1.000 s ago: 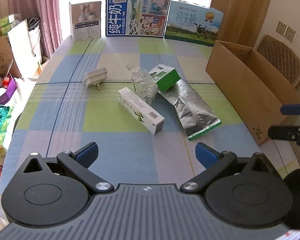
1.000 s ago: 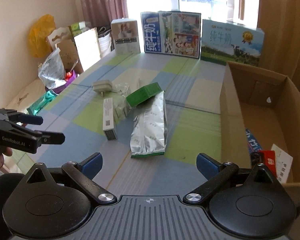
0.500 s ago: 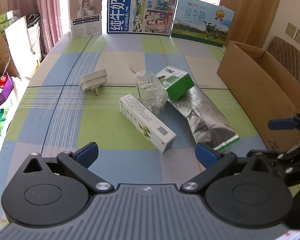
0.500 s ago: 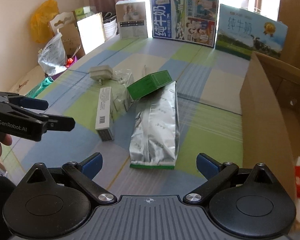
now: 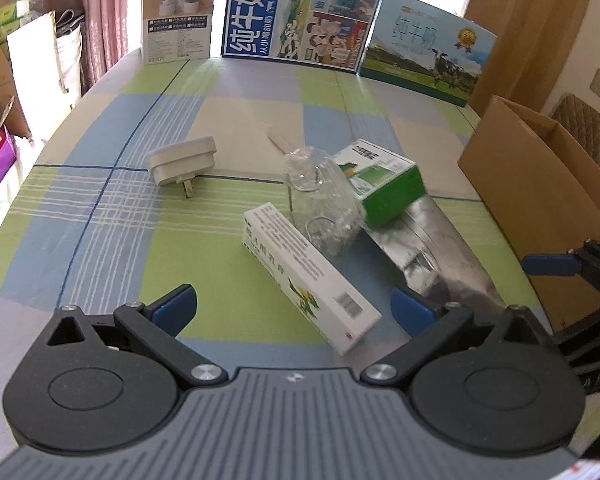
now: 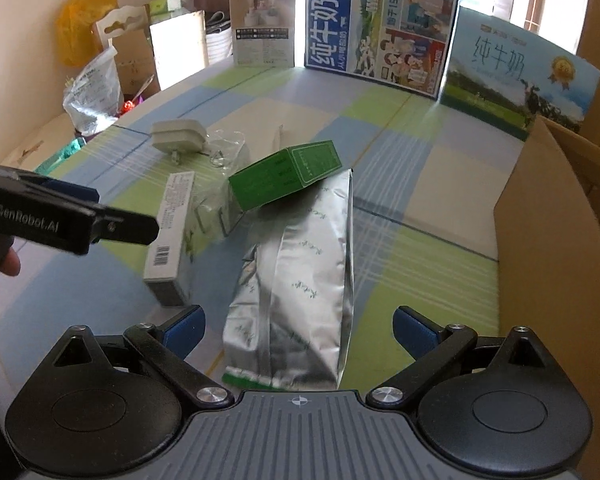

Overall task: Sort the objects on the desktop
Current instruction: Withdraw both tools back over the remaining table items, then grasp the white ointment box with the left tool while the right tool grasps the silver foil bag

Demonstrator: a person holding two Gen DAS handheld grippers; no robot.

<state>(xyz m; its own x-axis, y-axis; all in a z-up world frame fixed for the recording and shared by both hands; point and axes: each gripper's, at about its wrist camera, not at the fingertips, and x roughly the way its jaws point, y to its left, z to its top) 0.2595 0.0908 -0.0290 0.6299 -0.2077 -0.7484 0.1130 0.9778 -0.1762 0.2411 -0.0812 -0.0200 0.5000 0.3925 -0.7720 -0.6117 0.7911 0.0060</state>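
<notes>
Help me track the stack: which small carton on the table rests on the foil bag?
The green carton: it leans on the foil bag's far end. The long white carton lies flat on the cloth beside it.

left cloth [image 5: 100, 220] bare | cardboard box [image 5: 540, 184] walls right

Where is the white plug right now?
In the left wrist view, the white plug lies on the tablecloth, left of the crumpled clear plastic, apart from the other things.

A home dining room: checked tablecloth [image 5: 100, 216], curtains [image 5: 96, 8], padded chair [image 5: 592, 136].
</notes>
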